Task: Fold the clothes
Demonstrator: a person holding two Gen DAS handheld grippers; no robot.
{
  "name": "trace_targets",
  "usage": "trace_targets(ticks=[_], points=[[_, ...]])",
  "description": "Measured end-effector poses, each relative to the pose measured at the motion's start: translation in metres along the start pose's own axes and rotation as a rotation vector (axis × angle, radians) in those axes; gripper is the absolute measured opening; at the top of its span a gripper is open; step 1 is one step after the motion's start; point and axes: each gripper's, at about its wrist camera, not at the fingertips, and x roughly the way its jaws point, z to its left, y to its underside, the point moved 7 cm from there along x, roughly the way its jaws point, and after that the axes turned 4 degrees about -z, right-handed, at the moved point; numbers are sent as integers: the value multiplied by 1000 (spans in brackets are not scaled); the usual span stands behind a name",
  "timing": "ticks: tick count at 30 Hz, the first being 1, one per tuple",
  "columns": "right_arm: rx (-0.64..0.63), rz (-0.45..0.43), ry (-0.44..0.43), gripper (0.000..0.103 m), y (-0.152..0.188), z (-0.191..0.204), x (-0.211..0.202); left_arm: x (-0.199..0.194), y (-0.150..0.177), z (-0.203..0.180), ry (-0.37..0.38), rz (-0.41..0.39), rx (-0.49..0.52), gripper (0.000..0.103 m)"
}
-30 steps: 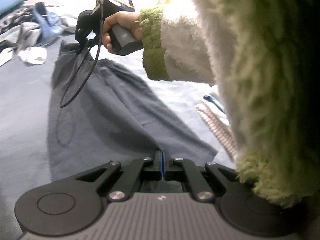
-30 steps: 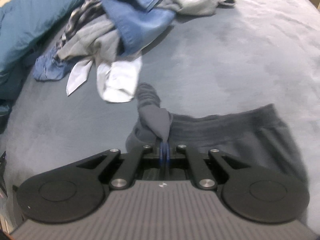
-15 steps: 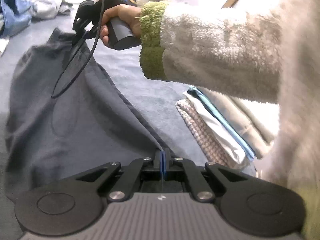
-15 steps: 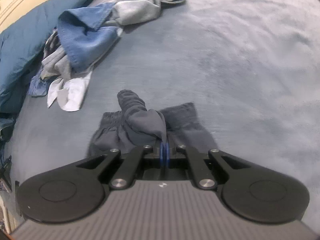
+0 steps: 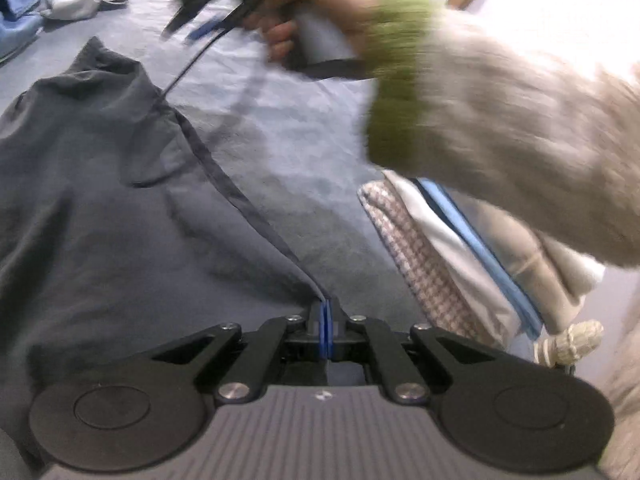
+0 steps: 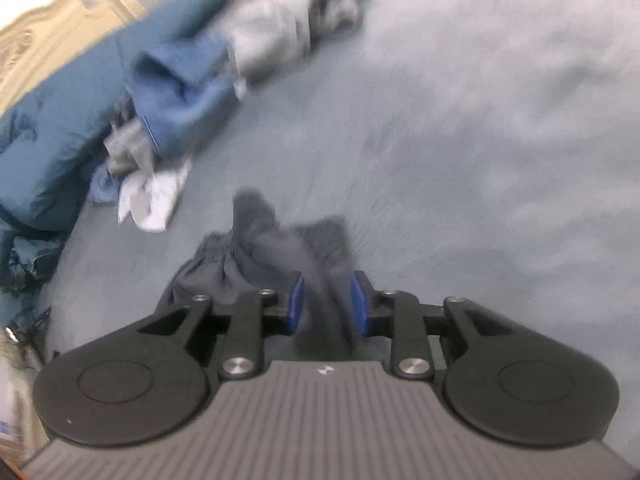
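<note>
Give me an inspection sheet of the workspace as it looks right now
Surface: grey-blue blanket covering the bed, soft and rumpled.
Job's things: dark grey garment spread on the blanket; folded stack beside it.
Clutter: unfolded clothes pile, blue, grey and white pieces; teal duvet behind it.
Grippers: left gripper shut on the garment's edge; right gripper has just been opening, garment fabric loose between its fingers.
Cables: black cable hangs from the right gripper over the garment.
Surroundings: a person's fleecy sleeve with green cuff; pale carved furniture beyond the duvet.
</note>
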Motion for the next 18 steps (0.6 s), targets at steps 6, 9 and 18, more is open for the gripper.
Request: trace_targets(ticks=[6,9,18], points=[[-89,-264,61,26,-10,-38,-178,20,3,-20,25,53,61,3],[-226,-259,161,26,16,-37,-246,34,5,-28,33,87,80,3],[-429,73,371,26,158,-21,-285,72,9,-61,73,165,133,3]])
